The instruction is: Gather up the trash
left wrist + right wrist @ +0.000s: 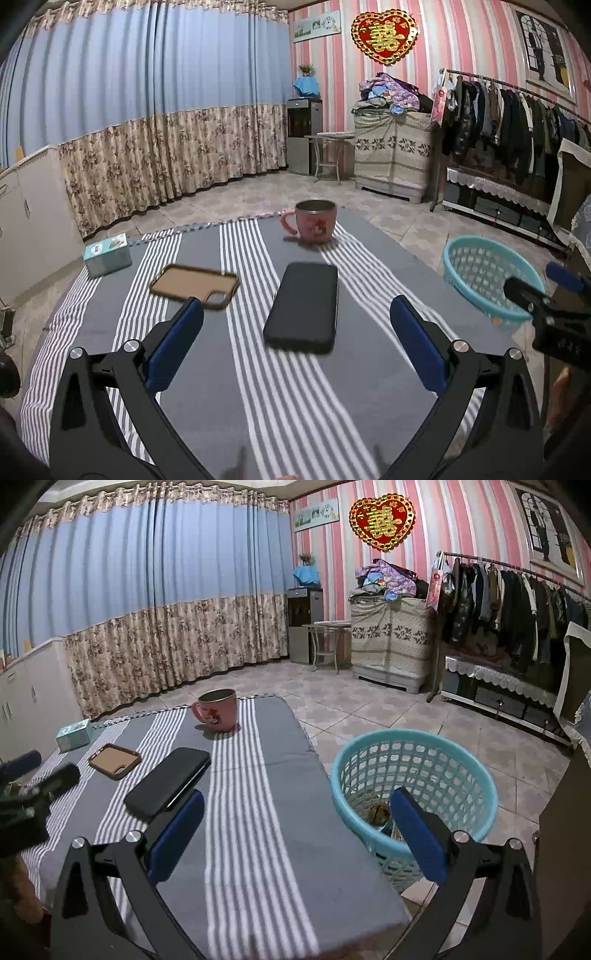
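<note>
A: Left wrist view first. State of the left tongs (295, 339)?

B: Spread wide, nothing between the blue pads. They hang over the striped cloth on the table (207, 406).

A: What lies ahead of them?

B: A black phone (303, 306), face down, just beyond the tips and between their lines. A brown phone case (194, 285) just past the left pad. Farther off, a pink mug (312, 221); far left, a teal tissue box (107, 254).

A: And the trash basket?

B: The turquoise basket (476, 273) stands on the floor off the table's right edge, right of the right pad. The right tongs' black body pokes in beside it at the frame edge.

A: Right wrist view.

B: The right tongs (295, 829) also spread wide, empty. Their left pad is over the table, next to the phone (168, 782); the right pad overlaps the basket (413, 775), which stands below and to the right.

A: Anything in the basket?

B: Crumpled brownish trash (376, 812) on its bottom, just left of the right pad. What it is, cannot tell.
</note>
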A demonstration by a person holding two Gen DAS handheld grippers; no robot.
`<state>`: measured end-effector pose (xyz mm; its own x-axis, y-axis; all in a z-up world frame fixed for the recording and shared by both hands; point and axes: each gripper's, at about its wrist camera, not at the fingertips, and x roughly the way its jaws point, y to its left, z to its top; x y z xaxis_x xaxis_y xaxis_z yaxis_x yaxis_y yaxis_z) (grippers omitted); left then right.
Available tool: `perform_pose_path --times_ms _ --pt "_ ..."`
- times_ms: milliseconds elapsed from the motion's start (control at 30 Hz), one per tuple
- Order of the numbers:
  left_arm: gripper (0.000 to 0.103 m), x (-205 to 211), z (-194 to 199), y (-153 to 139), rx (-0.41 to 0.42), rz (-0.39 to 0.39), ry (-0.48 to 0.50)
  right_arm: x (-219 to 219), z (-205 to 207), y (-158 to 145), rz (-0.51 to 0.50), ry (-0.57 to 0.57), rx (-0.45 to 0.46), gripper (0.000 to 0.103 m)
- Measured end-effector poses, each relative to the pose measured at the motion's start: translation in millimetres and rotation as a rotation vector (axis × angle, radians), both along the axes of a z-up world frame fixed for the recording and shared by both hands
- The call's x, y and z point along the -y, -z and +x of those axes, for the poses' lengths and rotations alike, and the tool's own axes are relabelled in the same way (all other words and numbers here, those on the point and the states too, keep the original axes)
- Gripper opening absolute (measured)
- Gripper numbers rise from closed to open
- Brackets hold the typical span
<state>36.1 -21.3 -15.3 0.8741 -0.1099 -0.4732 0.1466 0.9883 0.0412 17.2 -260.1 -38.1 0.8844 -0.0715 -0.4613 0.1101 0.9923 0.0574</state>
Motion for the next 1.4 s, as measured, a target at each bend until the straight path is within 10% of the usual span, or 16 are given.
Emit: perform_pose_path --times_ms 1400 --pt "0.098 -28 -62 -3 0.079 -0.008 -0.045 -49 -46 -6 -0.08 -0.047 0.081 0.099"
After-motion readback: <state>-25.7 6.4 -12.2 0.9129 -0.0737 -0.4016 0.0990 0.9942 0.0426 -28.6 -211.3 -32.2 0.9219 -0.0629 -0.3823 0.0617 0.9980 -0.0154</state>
